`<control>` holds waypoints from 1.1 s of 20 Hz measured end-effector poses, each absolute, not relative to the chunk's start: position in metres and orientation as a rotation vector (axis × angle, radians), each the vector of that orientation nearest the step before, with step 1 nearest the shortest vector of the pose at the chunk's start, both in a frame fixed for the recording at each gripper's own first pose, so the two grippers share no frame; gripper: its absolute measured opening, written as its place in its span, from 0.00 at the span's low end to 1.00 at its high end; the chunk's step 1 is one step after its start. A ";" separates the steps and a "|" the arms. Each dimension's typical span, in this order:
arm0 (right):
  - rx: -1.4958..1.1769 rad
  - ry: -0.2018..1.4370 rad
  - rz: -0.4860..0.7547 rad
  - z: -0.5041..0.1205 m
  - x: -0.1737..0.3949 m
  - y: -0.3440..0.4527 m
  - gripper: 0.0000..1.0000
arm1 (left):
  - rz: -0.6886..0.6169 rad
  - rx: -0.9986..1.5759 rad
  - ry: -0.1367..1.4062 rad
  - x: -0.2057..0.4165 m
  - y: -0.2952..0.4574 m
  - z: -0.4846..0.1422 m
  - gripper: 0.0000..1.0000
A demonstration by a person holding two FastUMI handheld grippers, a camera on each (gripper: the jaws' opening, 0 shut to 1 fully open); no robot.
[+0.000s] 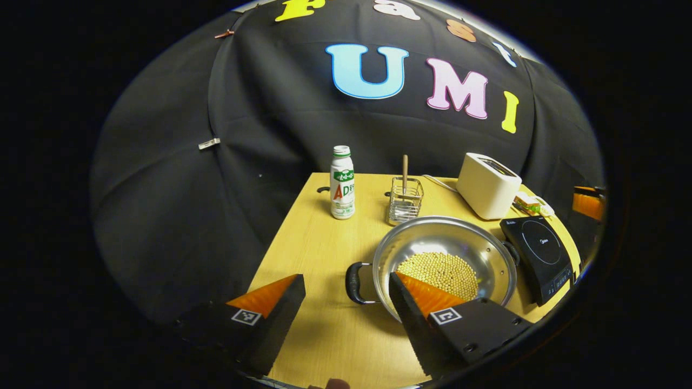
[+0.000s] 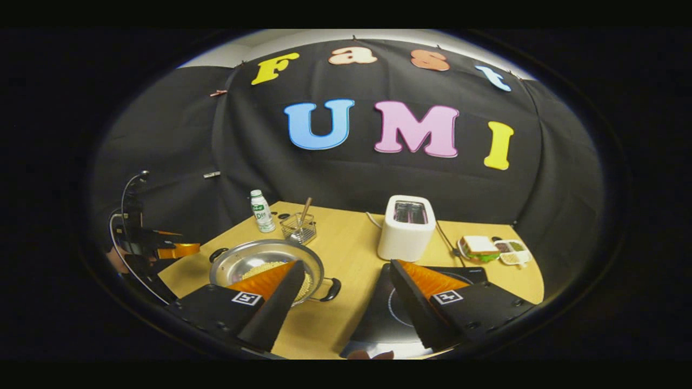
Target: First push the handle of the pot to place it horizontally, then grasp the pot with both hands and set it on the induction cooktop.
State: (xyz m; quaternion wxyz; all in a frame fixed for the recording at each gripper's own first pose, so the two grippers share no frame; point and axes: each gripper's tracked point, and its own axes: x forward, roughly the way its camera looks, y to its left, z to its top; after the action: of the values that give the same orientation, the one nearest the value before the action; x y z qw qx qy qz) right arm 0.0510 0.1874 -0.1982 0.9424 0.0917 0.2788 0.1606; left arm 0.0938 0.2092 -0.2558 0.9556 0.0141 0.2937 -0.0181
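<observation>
A steel pot (image 1: pixel 440 237) with yellow beans (image 1: pixel 439 270) in it stands on the wooden table (image 1: pixel 319 254). Its two black handles point left (image 1: pixel 353 282) and right (image 1: pixel 511 252). The black induction cooktop (image 1: pixel 540 255) lies just right of the pot. My left gripper (image 1: pixel 346 277) hangs open above the table, with the left handle seen between its fingers and apart from both. In the right gripper view my right gripper (image 2: pixel 347 264) is open above the gap between the pot (image 2: pixel 254 258) and the cooktop (image 2: pixel 394 316), near the pot's handle (image 2: pixel 331 289). The left gripper (image 2: pixel 165 249) shows beyond the pot.
Behind the pot stand a white bottle (image 1: pixel 342 182), a wire basket (image 1: pixel 405 202) with a wooden-handled utensil, and a white toaster (image 1: pixel 487 185) with its cord. A sandwich on a plate (image 2: pixel 477 247) and a small tray (image 2: pixel 512 250) sit at the far right corner.
</observation>
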 end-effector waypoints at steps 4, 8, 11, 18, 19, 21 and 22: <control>0.174 0.660 0.321 -0.240 0.061 0.211 0.98 | -0.071 0.048 0.674 0.108 0.200 -0.284 0.97; 0.153 0.771 0.332 -0.284 0.063 0.233 0.99 | -0.083 0.051 0.741 0.124 0.191 -0.312 0.98; 0.162 0.863 0.332 -0.317 0.062 0.246 0.99 | -0.090 0.046 0.783 0.132 0.187 -0.328 0.97; 0.106 1.032 0.347 -0.378 0.060 0.270 0.99 | -0.107 0.063 0.840 0.144 0.187 -0.354 0.92; 0.117 1.050 0.343 -0.385 0.060 0.273 0.99 | -0.111 0.066 0.847 0.144 0.187 -0.356 0.90; 0.142 1.076 0.320 -0.391 0.061 0.276 0.94 | -0.123 0.070 0.859 0.149 0.183 -0.363 0.83; 0.145 1.081 0.299 -0.395 0.065 0.275 0.87 | -0.115 0.080 0.864 0.150 0.184 -0.366 0.79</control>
State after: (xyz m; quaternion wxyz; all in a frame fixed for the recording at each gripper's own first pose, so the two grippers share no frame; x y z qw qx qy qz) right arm 0.0650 0.2746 -0.3951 0.8442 0.0686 0.5123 0.1419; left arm 0.1503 0.1845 -0.3657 0.9057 0.0388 0.4183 -0.0559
